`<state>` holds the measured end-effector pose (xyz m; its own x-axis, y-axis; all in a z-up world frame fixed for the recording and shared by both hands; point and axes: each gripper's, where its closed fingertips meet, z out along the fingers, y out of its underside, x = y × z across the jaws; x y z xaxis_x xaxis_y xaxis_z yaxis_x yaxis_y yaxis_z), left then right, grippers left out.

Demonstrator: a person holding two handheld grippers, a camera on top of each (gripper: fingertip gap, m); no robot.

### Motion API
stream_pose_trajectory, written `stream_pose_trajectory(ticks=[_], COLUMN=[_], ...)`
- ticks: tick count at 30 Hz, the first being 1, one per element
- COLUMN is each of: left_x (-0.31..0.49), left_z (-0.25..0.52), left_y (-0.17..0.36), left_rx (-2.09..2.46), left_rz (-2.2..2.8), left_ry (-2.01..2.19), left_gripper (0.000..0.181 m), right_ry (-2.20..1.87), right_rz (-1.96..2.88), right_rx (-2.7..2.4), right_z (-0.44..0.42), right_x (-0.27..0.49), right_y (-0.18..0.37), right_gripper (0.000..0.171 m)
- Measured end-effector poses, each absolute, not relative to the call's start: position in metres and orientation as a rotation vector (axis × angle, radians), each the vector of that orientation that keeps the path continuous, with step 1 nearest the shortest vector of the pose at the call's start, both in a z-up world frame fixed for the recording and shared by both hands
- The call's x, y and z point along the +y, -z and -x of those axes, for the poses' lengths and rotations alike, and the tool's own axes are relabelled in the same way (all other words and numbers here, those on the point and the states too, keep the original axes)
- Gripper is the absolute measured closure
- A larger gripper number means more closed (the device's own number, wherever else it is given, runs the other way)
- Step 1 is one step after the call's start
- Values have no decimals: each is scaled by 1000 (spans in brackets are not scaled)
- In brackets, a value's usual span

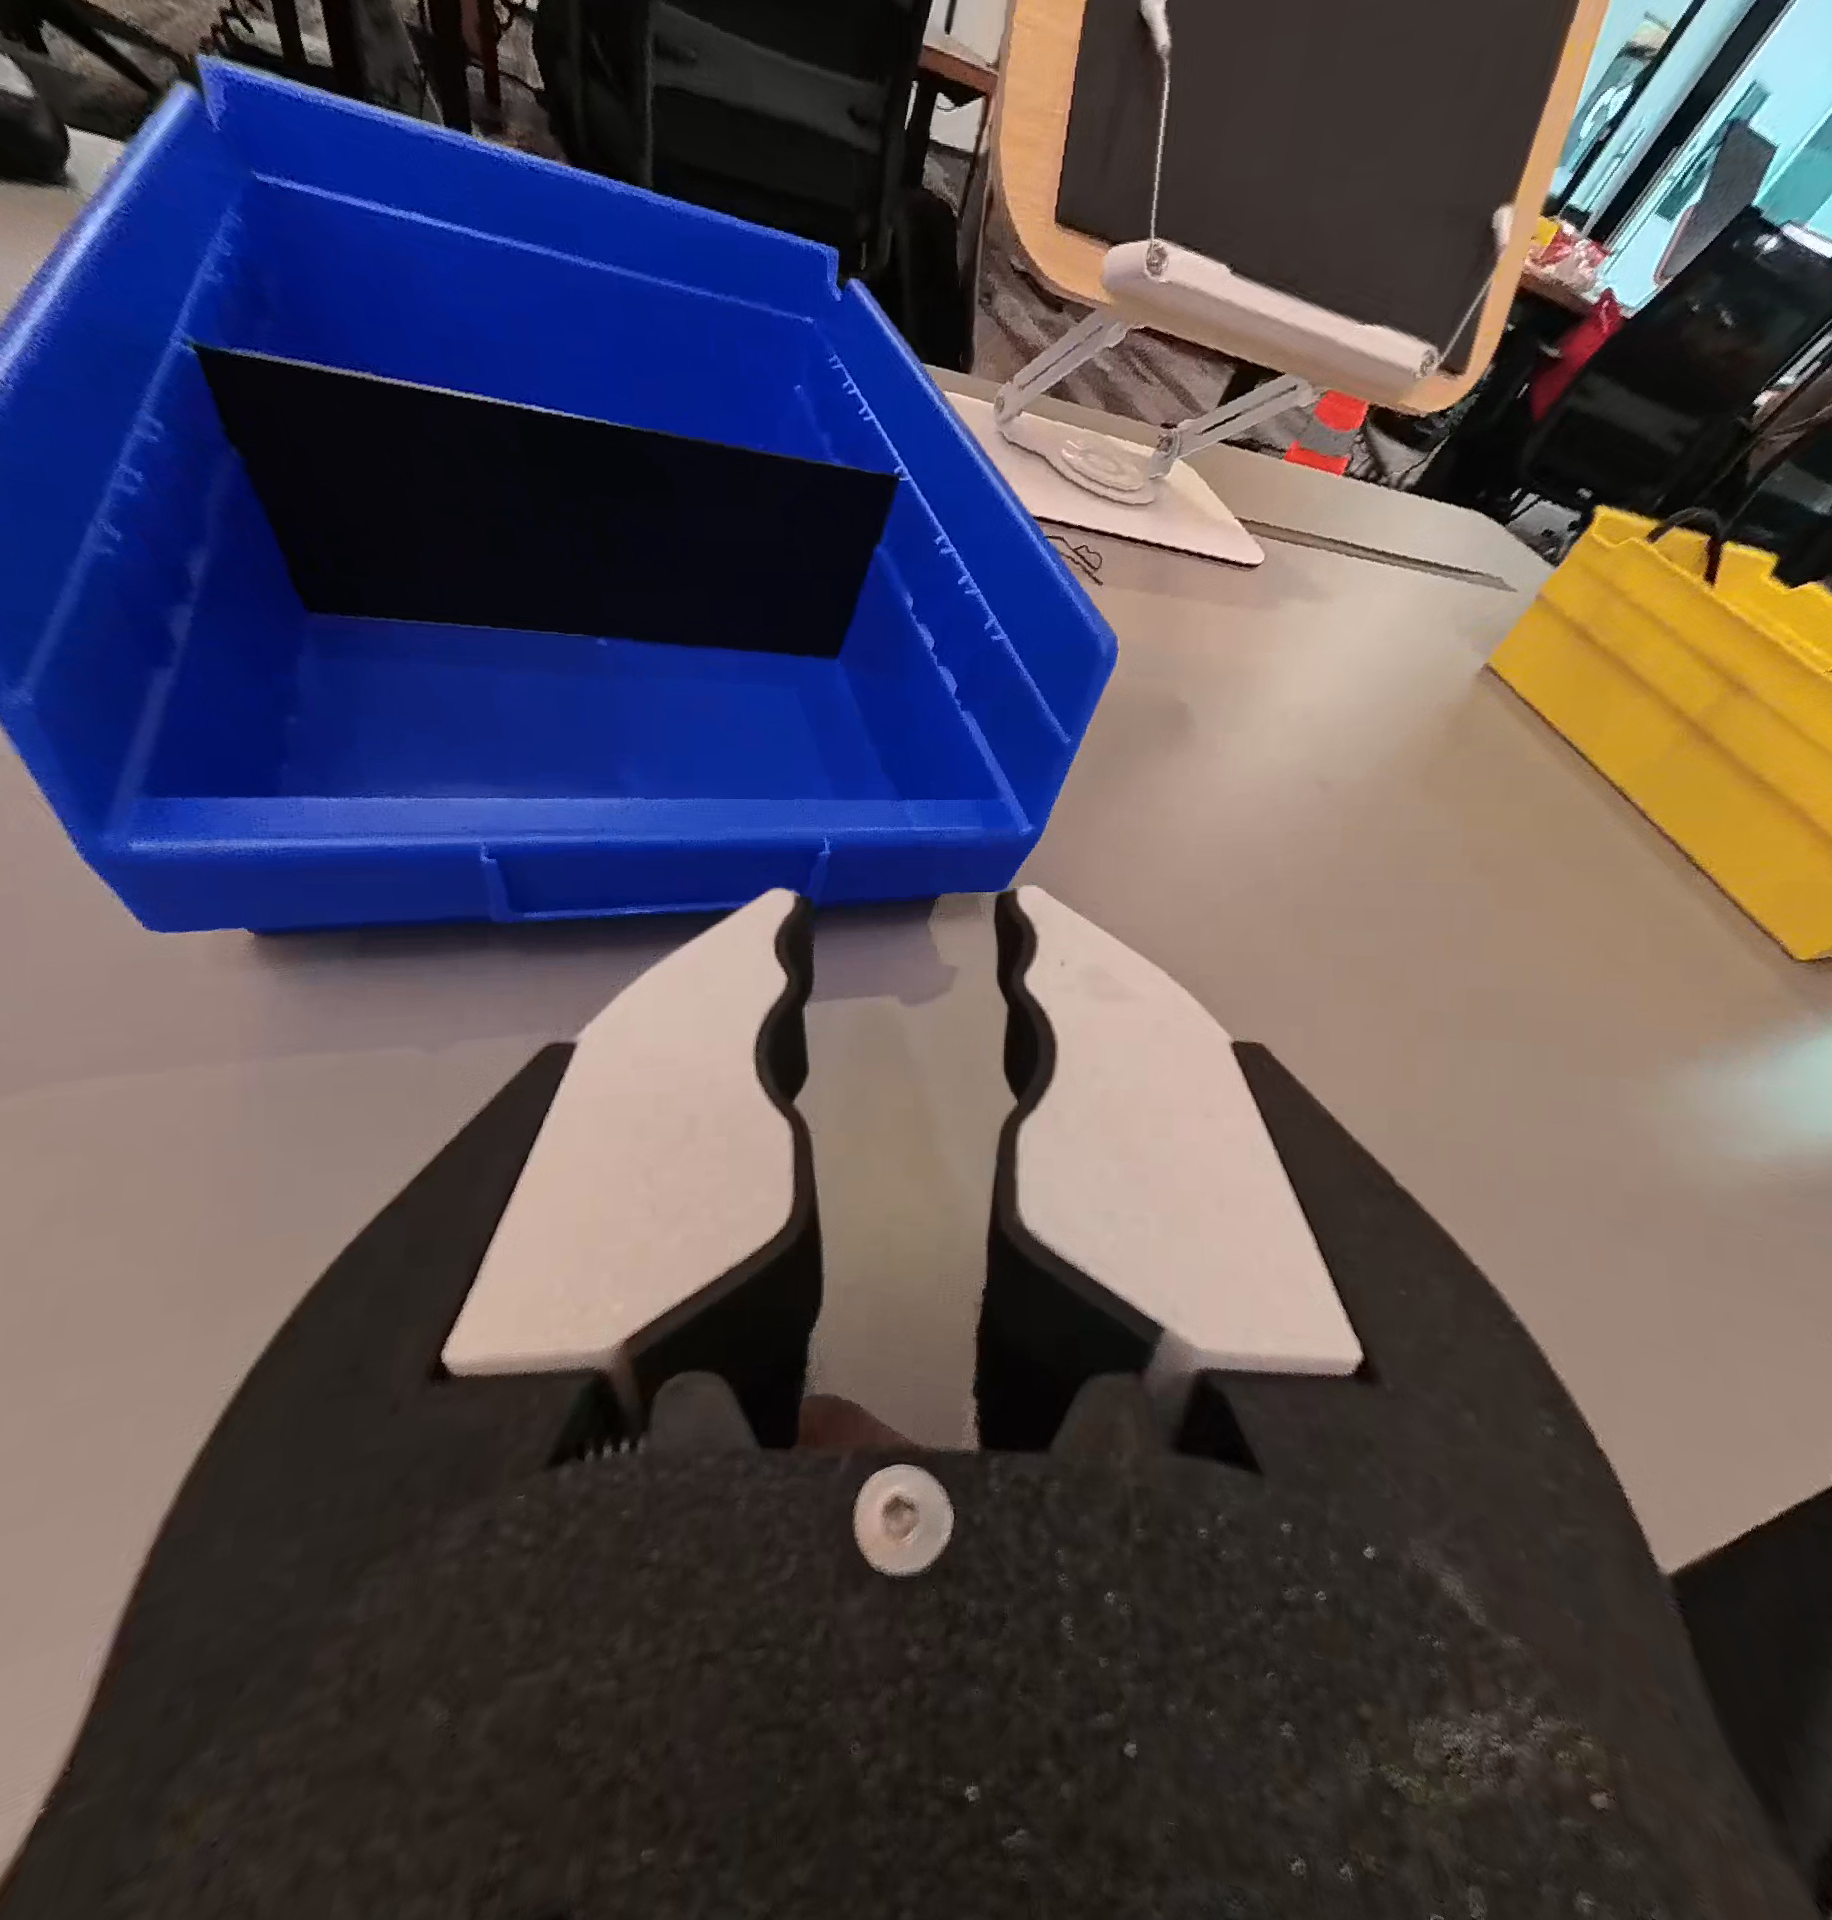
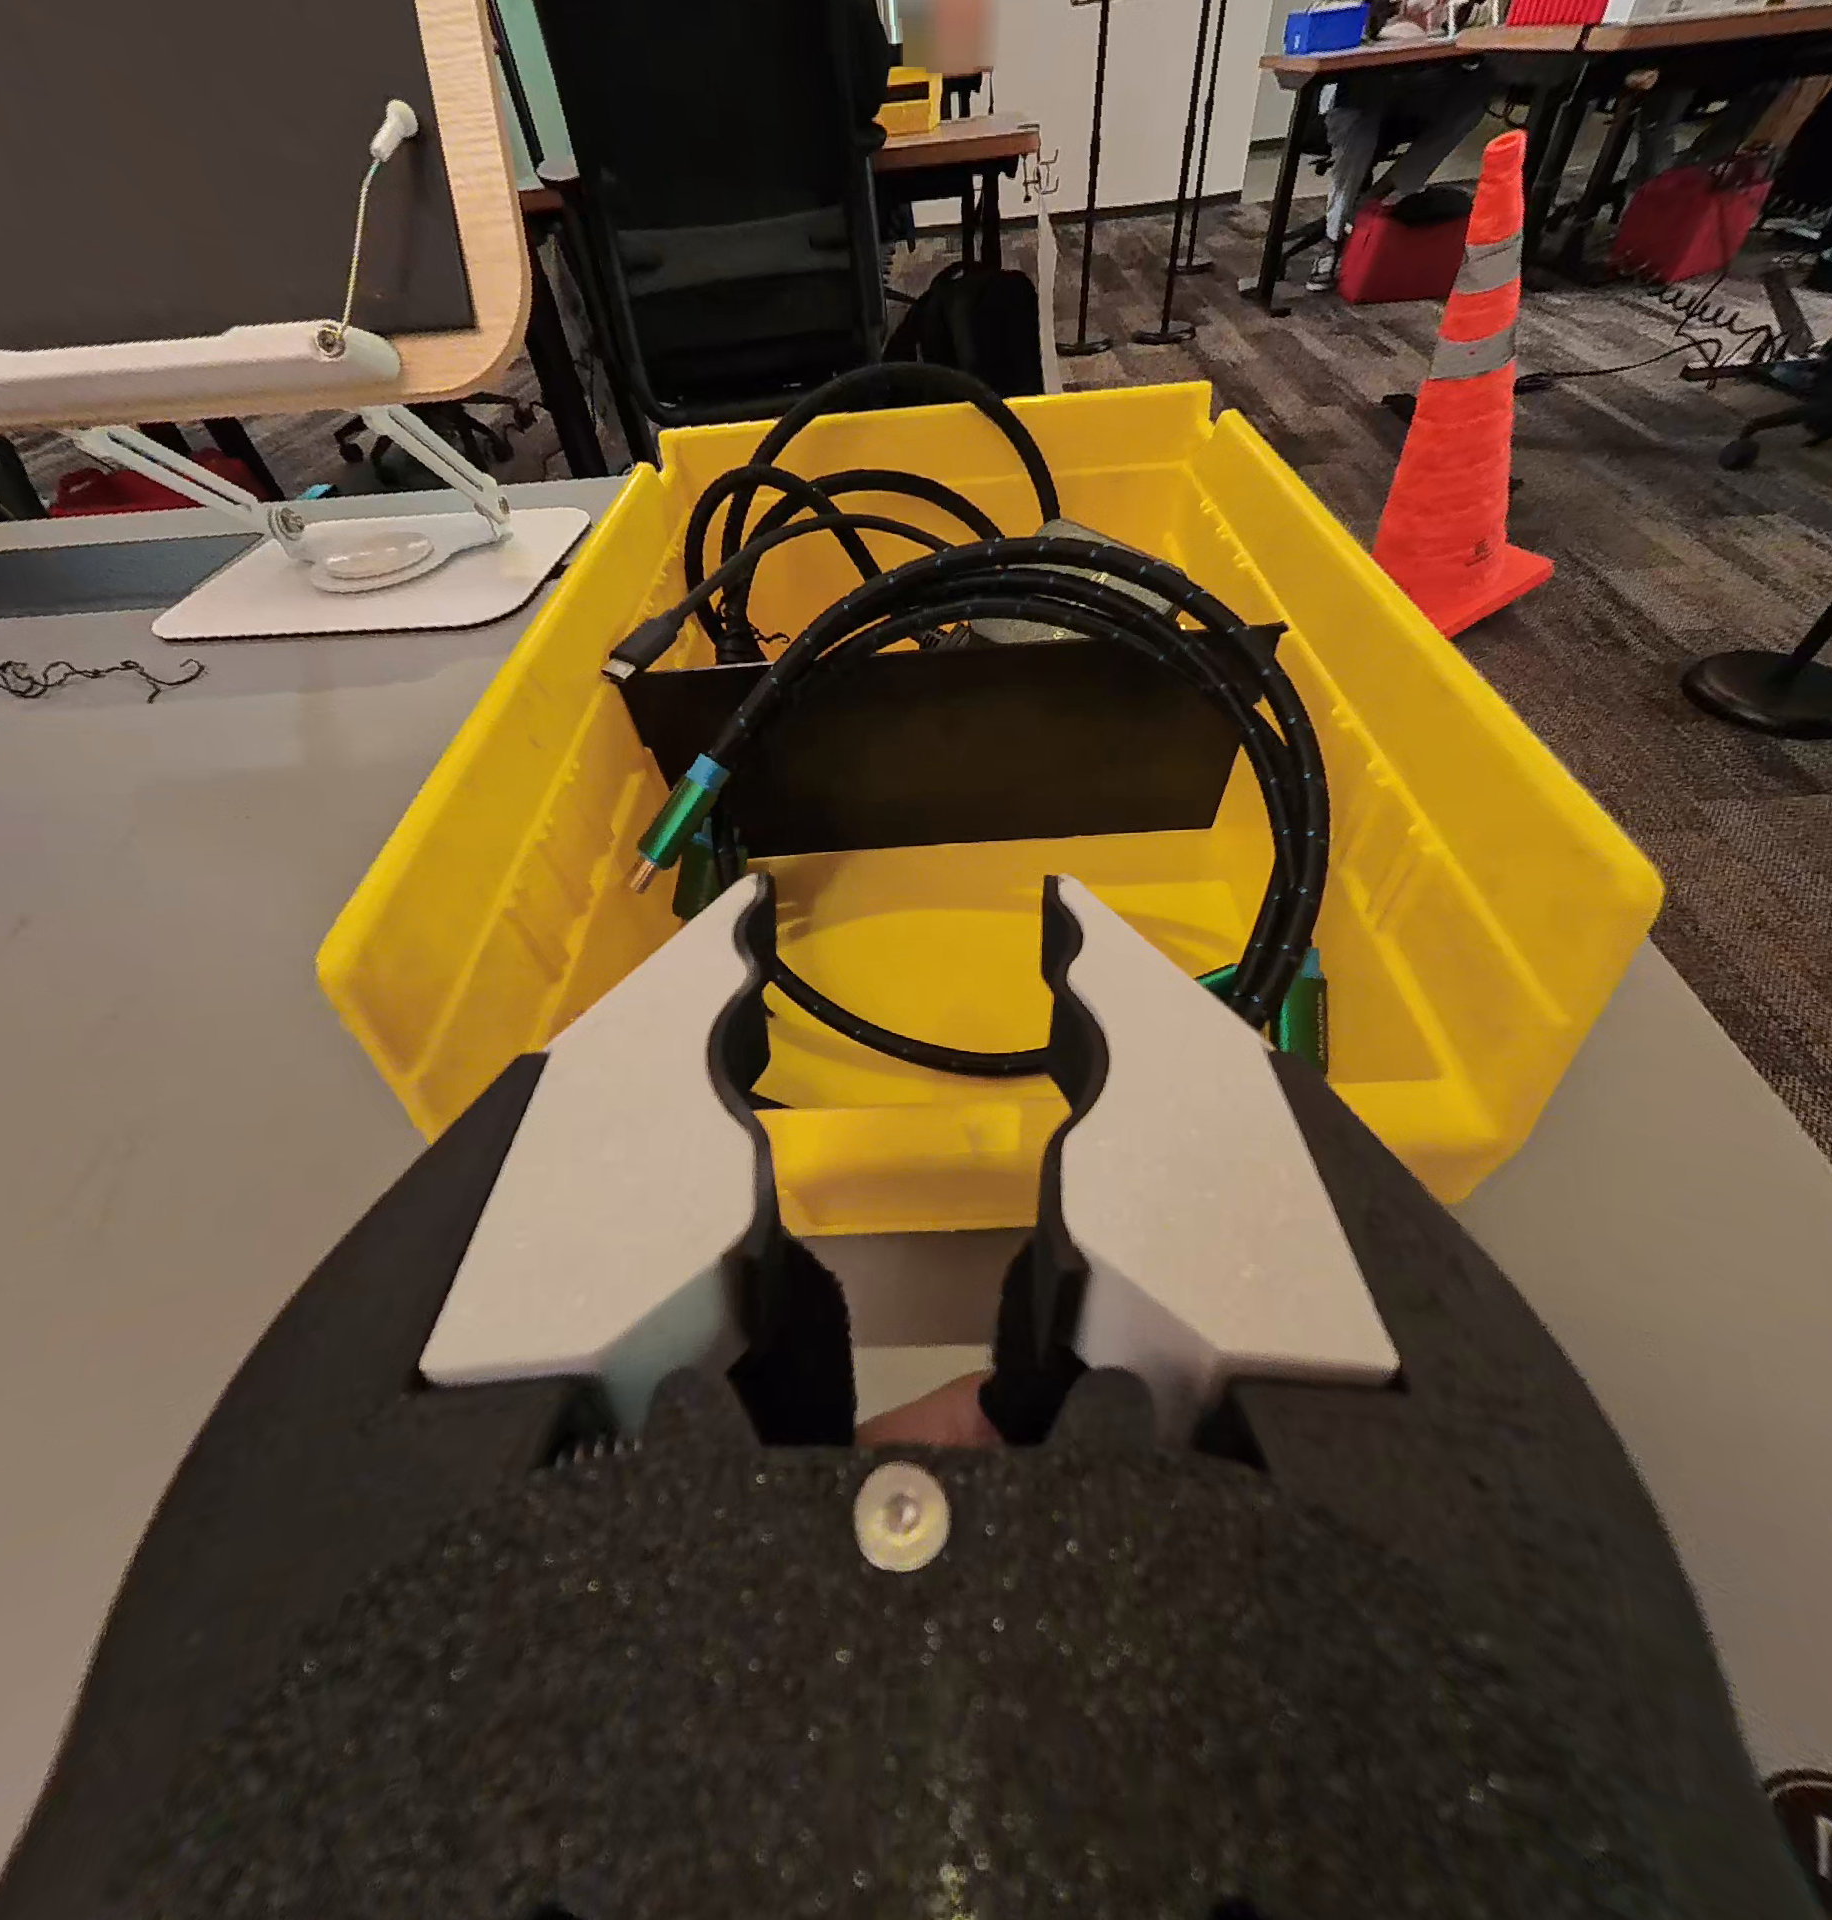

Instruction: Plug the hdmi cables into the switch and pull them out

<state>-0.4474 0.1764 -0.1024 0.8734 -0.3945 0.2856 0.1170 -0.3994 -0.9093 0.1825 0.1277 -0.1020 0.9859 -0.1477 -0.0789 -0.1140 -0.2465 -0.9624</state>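
Observation:
In the right wrist view a yellow bin holds coiled black braided HDMI cables with green plugs, draped over a black divider. A grey device, perhaps the switch, shows partly behind the cables at the bin's back. My right gripper is open and empty, its tips just over the bin's near wall. In the left wrist view my left gripper is open and empty above the table, just in front of an empty blue bin with a black divider.
Both bins stand on a grey table. The yellow bin also shows at the right in the left wrist view. A white stand holding a wood-framed panel sits at the table's back. An orange cone stands on the floor. My hands' fingertips stand some 65 centimetres from each other.

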Motion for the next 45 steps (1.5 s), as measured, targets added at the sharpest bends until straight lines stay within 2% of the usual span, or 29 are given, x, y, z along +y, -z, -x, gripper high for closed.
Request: stream_pose_trajectory(ticks=[6, 11, 17, 24, 26, 29, 33, 39, 45], left_x=[178, 180, 175, 164, 161, 154, 124, 109, 140], left_z=[456, 447, 434, 427, 412, 371, 271, 126, 45], left_y=[102, 104, 112, 114, 114, 108, 87, 86, 105], left_rx=[125, 140, 236, 342, 415, 566, 728, 909, 844], left_rz=[1910, 1918, 1949, 1933, 1917, 1838, 1662, 1605, 1715], left_ry=[612, 635, 594, 487, 450, 376, 533, 624, 625], left_gripper=[148, 149, 149, 147, 141, 128, 116, 117, 122], right_ry=[-6, -242, 32, -56, -143, -213, -79, 208, 221], right_rz=[1774, 1750, 1907, 1895, 1878, 1817, 1671, 1535, 1693], right_rx=[109, -238, -135, -137, -282, -448, -357, 36, 332], right_z=[-165, -81, -67, -18, 11, 46, 36, -69, -130], right_x=[125, 121, 147, 161, 155, 137, 120, 81, 53], right_y=[89, 90, 124, 120, 121, 115, 86, 52, 91], right_gripper=[121, 119, 113, 90, 90, 101, 96, 101, 106])
